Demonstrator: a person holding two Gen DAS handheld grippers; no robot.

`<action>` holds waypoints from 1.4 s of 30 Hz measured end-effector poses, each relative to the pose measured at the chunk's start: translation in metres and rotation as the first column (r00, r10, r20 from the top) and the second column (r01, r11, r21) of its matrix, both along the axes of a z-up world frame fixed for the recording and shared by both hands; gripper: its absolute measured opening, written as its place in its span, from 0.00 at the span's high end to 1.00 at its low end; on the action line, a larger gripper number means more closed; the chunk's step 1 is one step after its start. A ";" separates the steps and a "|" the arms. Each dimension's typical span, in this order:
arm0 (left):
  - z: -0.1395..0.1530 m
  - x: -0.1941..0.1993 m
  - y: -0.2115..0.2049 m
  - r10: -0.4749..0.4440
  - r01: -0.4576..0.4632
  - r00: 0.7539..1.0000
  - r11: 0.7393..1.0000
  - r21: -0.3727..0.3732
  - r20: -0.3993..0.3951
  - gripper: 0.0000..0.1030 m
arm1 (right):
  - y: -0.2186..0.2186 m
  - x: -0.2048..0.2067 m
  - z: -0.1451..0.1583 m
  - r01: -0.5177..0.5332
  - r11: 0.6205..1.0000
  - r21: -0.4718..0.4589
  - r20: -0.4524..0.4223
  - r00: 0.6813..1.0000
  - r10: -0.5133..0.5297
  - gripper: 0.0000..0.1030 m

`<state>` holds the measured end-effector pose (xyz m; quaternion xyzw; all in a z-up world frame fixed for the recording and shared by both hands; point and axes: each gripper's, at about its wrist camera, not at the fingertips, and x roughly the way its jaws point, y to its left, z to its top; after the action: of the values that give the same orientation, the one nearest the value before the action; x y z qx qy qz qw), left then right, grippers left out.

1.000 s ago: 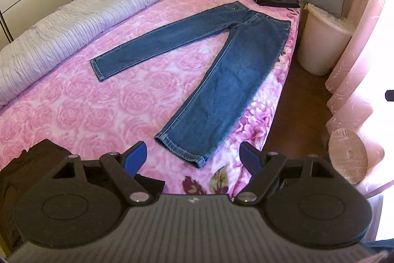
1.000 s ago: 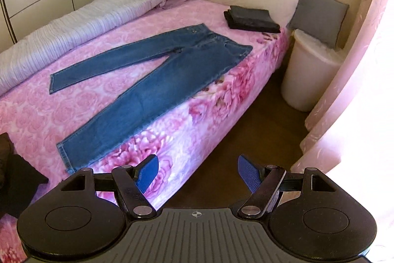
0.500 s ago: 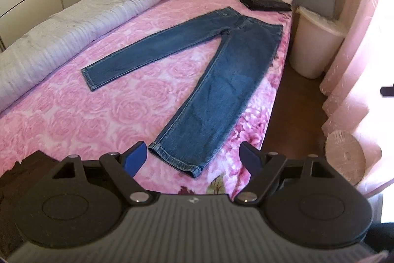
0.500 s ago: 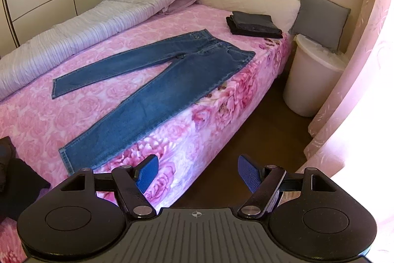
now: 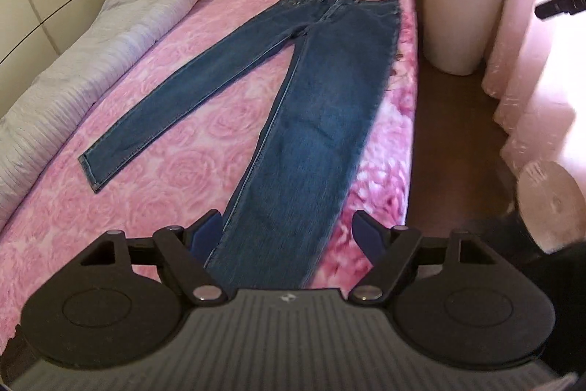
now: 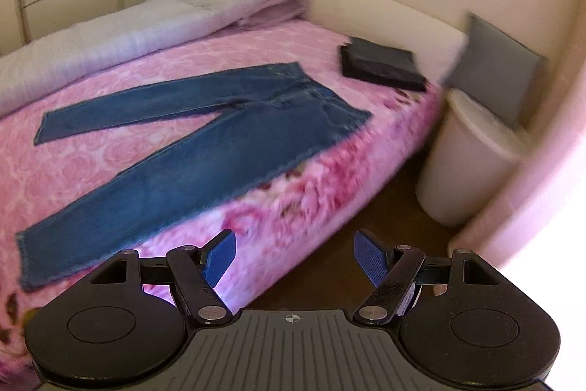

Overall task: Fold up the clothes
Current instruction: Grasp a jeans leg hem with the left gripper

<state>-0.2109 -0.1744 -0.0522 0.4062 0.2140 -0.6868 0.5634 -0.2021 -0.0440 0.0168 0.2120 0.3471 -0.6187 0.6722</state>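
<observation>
The left tongs [image 5: 288,235] stood wide apart and held nothing; they hung over the lower end of the near leg of the jeans [image 5: 311,120]. The right tongs [image 6: 295,257] were also wide apart and empty, over the side edge of the bed [image 6: 293,207] and the brown floor [image 6: 384,207].

There was one pair of jeans, dark blue denim, lying flat on the pink rose sheet [image 5: 183,171]. Its two legs were spread apart like a V, and the waist pointed to the head of the bed. The near leg ran along the bed edge; the other leg went toward the grey quilt [image 5: 110,43]. The cloth looked smooth, with a stitched hem at each leg end.

Beyond the waist lay one dark folded stack [image 6: 382,68]. Beside the bed stood one white bin [image 6: 465,167].
</observation>
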 end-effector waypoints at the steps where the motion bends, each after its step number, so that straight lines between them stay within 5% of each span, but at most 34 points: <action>1: -0.003 -0.008 -0.009 0.013 -0.013 1.000 1.000 0.024 0.007 0.28 | -0.018 -0.006 -0.004 -0.036 0.999 0.003 -0.005 0.999 0.036 0.27; 8: -0.012 -0.041 -0.059 0.131 -0.136 0.990 0.984 0.113 0.050 0.29 | -0.123 -0.025 -0.026 -0.258 0.963 0.082 -0.006 0.966 0.259 0.27; 12: -0.034 -0.051 -0.071 0.096 -0.117 0.985 0.982 0.149 0.141 0.34 | -0.152 -0.024 -0.037 -0.334 0.938 0.097 -0.009 0.942 0.336 0.27; 15: -0.063 -0.056 -0.069 0.015 -0.054 0.978 0.981 0.184 0.208 0.47 | -0.163 -0.020 -0.042 -0.373 0.922 0.104 -0.022 0.926 0.377 0.28; 20: -0.119 -0.066 -0.063 -0.104 0.050 0.961 0.977 0.207 0.258 0.49 | -0.169 -0.017 -0.027 -0.378 0.921 0.092 -0.061 0.921 0.384 0.28; 24: -0.162 -0.082 -0.066 -0.173 0.115 0.936 0.973 0.199 0.305 0.60 | -0.167 -0.022 -0.028 -0.373 0.922 0.107 -0.136 0.913 0.385 0.28; 30: -0.192 -0.098 -0.070 -0.181 0.119 0.895 0.978 0.173 0.408 0.62 | -0.177 -0.031 -0.045 -0.363 0.914 0.181 -0.151 0.908 0.391 0.28; 35: -0.199 -0.087 -0.080 -0.116 0.036 0.868 0.984 0.172 0.483 0.65 | -0.205 -0.034 -0.071 -0.441 0.874 0.204 -0.161 0.866 0.474 0.28; 39: -0.203 -0.084 -0.098 -0.067 -0.045 0.850 0.979 0.199 0.522 0.67 | -0.238 -0.047 -0.104 -0.550 0.806 0.218 -0.221 0.777 0.590 0.28; 42: -0.204 -0.085 -0.110 -0.028 -0.110 0.851 0.967 0.231 0.524 0.83 | -0.269 -0.067 -0.143 -0.666 0.711 0.228 -0.369 0.616 0.696 0.28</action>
<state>-0.2956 -0.2842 -0.2563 0.6412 0.1471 -0.5053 0.5585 -0.2692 -0.3129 -0.1266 -0.0539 0.5611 -0.3358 0.7547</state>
